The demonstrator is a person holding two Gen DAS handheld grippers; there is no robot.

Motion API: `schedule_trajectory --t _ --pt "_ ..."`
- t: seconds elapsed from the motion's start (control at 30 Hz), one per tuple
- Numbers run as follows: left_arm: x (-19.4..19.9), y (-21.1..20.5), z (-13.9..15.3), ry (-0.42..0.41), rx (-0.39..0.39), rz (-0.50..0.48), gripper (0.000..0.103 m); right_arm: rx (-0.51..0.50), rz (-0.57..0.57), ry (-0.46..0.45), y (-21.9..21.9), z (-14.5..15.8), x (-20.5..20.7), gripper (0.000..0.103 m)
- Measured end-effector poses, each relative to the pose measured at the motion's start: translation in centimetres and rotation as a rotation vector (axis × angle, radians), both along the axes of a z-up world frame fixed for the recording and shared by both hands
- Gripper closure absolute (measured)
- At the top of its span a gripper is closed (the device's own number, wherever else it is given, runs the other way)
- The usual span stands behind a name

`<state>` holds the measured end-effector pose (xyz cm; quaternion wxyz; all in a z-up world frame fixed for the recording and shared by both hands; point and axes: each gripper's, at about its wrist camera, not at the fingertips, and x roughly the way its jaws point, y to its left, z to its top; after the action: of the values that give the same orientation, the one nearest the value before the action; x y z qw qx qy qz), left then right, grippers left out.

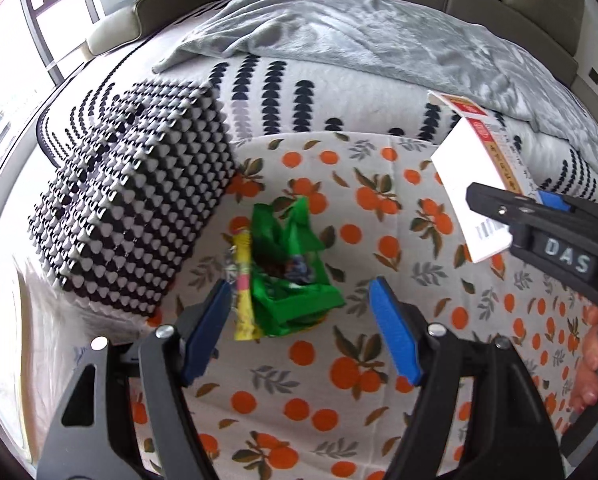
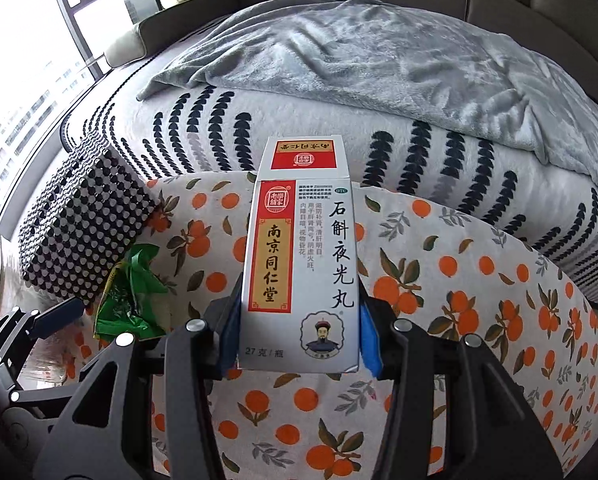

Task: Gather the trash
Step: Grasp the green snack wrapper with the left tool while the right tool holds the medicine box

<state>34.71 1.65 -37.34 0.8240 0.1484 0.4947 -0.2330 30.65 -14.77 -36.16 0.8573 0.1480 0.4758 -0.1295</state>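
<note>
My left gripper (image 1: 301,300) is open, its blue pads on either side of a crumpled green wrapper (image 1: 293,276) with a yellow stick wrapper (image 1: 244,284) beside it, lying on the orange-print cloth (image 1: 339,368). My right gripper (image 2: 295,320) is shut on a white medicine box (image 2: 303,264) with red and gold labels, held upright above the cloth. The box also shows in the left wrist view (image 1: 475,184), at the right, held by the right gripper (image 1: 511,216). The green wrapper also shows in the right wrist view (image 2: 129,296), at the left.
A black-and-white studded cushion (image 1: 131,208) lies left of the wrappers. A patterned bed cover (image 2: 299,136) and grey blanket (image 2: 379,52) lie behind. A window (image 2: 27,72) is at left. A bare foot (image 1: 589,360) shows at right.
</note>
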Motion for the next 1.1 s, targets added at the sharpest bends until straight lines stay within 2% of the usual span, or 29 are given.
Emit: schedule_trajectory --t 0.2,0.3,0.47,0.63,0.7,0.77,0.9,0.93,1.0,1.07,1.1 --pt "1.4 0.1 -3.0 0.041 0.004 0.006 0.031 0.002 0.016 0.019 1.0 -1.2 0.3 0.057" --pt "1.6 -0.4 -4.4 0.044 0.033 -0.006 0.031 0.003 0.018 0.031 1.2 -1.8 0.2 0.057" --pt "1.9 -0.6 -4.6 0.016 0.018 -0.011 0.031 0.002 0.014 0.043 1.3 -2.6 -0.1 0.057" --pt "2.1 -0.4 -4.3 0.011 0.009 -0.011 0.053 0.009 0.026 0.048 1.7 -2.9 -0.2 0.057" --pt "2.3 -0.5 -4.2 0.013 0.007 -0.014 0.055 0.012 0.035 0.051 2.0 -2.9 -0.2 0.057" --pt "2.2 -0.5 -4.1 0.005 0.012 -0.018 0.069 0.012 0.042 0.051 2.2 -2.9 -0.2 0.057" --pt "2.0 -0.6 -3.9 0.002 0.006 -0.026 0.08 0.006 0.055 0.048 2.4 -2.6 0.0 0.057" --pt "2.0 -0.7 -3.9 -0.001 0.009 -0.033 0.091 0.004 0.058 0.047 2.4 -2.5 0.0 0.057" --pt "1.8 -0.9 -3.8 -0.003 0.016 -0.04 0.091 0.002 0.062 0.045 2.4 -2.3 0.0 0.057" --pt "1.8 -0.8 -3.8 0.01 0.009 -0.017 0.085 0.004 0.064 0.042 2.3 -2.3 -0.1 0.057" --pt "1.8 -0.7 -3.7 0.016 -0.001 -0.003 0.071 0.006 0.065 0.04 2.3 -2.3 -0.2 0.057"
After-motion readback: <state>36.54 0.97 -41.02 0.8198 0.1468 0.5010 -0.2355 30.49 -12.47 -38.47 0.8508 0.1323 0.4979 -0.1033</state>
